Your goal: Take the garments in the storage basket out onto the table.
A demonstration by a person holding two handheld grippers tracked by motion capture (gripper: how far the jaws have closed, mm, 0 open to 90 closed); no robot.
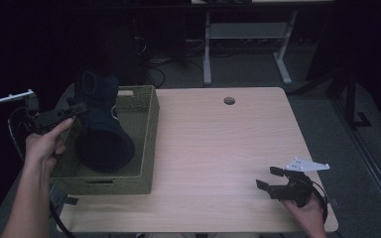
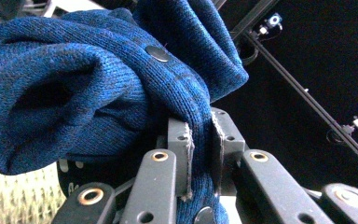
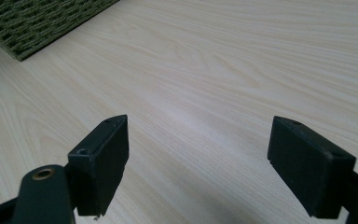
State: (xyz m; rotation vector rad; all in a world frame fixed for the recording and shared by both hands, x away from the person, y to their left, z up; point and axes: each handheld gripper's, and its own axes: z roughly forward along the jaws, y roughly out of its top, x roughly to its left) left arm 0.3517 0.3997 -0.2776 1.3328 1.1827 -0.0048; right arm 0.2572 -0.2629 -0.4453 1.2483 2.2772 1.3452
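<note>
A dark blue knitted garment (image 1: 100, 124) hangs over the green woven basket (image 1: 148, 144) at the table's left, its lower end down inside the basket. My left gripper (image 1: 77, 107) holds it up near the top, shut on a fold of the knit (image 2: 200, 140) with a dark button (image 2: 157, 52) above. Near the table's front right corner my right gripper (image 1: 269, 179) rests low over the wood, open, with nothing between its jaws (image 3: 198, 158).
The light wooden table (image 1: 218, 144) has a round cable hole (image 1: 229, 100) at the back. A corner of the basket (image 3: 32, 23) lies far ahead of the right gripper. Desk legs (image 1: 207, 54) and cables stand on the floor behind.
</note>
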